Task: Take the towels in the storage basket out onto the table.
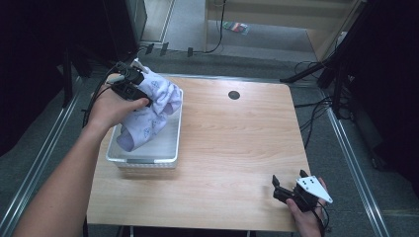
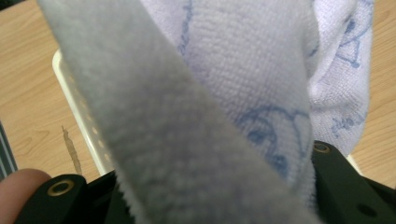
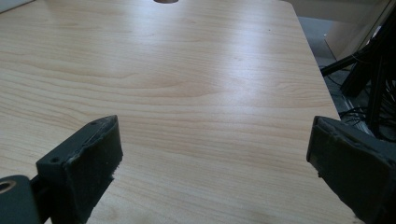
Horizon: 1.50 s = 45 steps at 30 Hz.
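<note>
Right gripper [image 1: 287, 183] jaws apart | left gripper [image 1: 129, 84] clamps towel [image 1: 150, 111] over basket [image 1: 168, 148]

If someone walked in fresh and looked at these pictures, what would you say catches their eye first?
Most likely the pale purple towel with blue line drawings, bunched over the white bin at the table's left side and pinched by the left gripper. Close up, its fuzzy fabric crowds the left gripper view. After that, the right gripper stands out, low over the bare wooden table near the front right corner, jaws wide apart.
</note>
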Each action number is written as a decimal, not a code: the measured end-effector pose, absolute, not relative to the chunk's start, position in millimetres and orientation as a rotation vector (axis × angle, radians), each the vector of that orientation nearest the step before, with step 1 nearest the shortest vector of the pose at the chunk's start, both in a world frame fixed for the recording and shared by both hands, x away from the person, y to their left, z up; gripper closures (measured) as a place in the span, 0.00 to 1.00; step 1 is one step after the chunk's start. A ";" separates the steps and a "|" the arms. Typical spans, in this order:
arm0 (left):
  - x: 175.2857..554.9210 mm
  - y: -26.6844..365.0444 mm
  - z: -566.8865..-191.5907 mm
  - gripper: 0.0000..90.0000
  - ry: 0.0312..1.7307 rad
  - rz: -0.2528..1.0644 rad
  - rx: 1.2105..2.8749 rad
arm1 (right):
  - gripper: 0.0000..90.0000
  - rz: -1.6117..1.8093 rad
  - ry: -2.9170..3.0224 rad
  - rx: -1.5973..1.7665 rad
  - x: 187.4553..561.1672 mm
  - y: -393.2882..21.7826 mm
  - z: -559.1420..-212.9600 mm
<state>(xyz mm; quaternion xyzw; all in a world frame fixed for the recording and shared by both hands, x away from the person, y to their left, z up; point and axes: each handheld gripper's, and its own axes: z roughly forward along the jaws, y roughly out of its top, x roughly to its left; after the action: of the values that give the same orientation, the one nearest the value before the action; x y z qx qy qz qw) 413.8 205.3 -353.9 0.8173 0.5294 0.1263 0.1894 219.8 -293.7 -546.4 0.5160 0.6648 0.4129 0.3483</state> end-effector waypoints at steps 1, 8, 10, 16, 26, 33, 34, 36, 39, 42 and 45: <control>413.2 203.1 -351.6 0.66 1.485 0.356 2.296 | 0.04 1.073 1.724 1.334 219.7 -293.6 -546.4; 413.0 190.3 -339.5 0.66 1.442 0.350 2.308 | 0.05 1.068 1.729 1.336 220.2 -293.1 -546.5; 413.0 188.5 -338.3 0.66 1.436 0.350 2.308 | 0.05 1.066 1.725 1.339 220.2 -293.0 -546.5; 413.5 171.2 -332.2 0.66 1.397 0.351 2.331 | 0.05 1.067 1.718 1.338 219.9 -292.9 -546.5; 417.0 138.7 -330.4 0.66 1.340 0.330 2.367 | 0.06 1.062 1.716 1.343 220.2 -292.8 -546.5; 418.3 106.6 -330.4 0.66 1.283 0.308 2.386 | 0.06 1.058 1.699 1.348 220.0 -293.6 -546.4; 418.3 106.6 -330.4 0.66 1.283 0.308 2.386 | 0.06 1.058 1.699 1.348 220.0 -293.6 -546.4; 418.7 95.1 -331.2 0.66 1.267 0.309 2.396 | 0.06 1.057 1.700 1.349 219.9 -293.1 -546.4; 419.8 87.8 -332.6 0.66 1.262 0.311 2.402 | 0.07 1.057 1.700 1.347 219.8 -293.0 -546.5; 421.1 78.7 -334.7 0.66 1.254 0.292 2.407 | 0.07 1.058 1.700 1.346 219.7 -292.9 -546.5; 422.3 68.0 -336.2 0.66 1.234 0.289 2.408 | 0.09 1.052 1.697 1.339 219.4 -292.4 -546.5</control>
<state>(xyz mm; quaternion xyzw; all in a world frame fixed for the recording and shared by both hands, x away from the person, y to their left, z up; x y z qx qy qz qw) 422.3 68.0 -336.2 0.8654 0.4435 0.1038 0.2089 219.4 -292.4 -546.5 0.5196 0.6583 0.4081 0.3607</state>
